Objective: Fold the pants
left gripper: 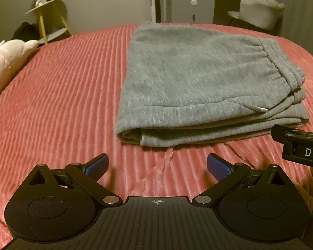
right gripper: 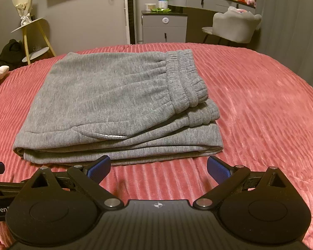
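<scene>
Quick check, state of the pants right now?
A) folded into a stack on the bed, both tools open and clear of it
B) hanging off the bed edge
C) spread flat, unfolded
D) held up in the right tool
A: the pants lie in stacked layers on the bed, waistband on top; the left tool and right tool are open and empty.

Dim warm indoor light, soft shadows, fisheye-curved dark corners, left wrist view slightly motion-blurred
</scene>
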`<state>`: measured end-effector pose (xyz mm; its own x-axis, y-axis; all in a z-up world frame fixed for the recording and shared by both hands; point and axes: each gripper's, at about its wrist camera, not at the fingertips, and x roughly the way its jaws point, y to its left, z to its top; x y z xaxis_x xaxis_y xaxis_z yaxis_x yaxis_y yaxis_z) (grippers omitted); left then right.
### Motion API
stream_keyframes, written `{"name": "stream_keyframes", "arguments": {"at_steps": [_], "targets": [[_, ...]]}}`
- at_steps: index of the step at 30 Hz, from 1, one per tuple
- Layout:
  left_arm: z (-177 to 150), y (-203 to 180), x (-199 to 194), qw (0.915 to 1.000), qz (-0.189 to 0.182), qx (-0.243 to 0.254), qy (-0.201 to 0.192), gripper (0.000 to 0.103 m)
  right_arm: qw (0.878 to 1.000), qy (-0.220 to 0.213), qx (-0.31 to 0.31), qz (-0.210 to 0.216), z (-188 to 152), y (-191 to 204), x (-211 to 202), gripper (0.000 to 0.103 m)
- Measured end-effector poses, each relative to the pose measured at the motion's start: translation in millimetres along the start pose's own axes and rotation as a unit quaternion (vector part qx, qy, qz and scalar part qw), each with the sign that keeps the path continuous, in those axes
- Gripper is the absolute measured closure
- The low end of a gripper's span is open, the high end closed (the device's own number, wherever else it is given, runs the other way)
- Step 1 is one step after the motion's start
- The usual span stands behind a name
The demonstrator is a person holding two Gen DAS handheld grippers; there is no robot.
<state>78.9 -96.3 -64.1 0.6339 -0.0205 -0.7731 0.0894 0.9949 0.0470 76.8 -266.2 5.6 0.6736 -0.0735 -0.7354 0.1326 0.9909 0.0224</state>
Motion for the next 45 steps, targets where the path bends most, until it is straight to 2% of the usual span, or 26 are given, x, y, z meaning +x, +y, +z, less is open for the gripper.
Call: {"name": "stream_keyframes", "arguments": {"at_steps": [45], "targets": [[1.4,4.9,-0.1,0.9999,-0.001,-0.016,-0.001,0.000,1.000,0.006,-0.001,0.009,1.0,-6.3,3.3,0.004]]}}
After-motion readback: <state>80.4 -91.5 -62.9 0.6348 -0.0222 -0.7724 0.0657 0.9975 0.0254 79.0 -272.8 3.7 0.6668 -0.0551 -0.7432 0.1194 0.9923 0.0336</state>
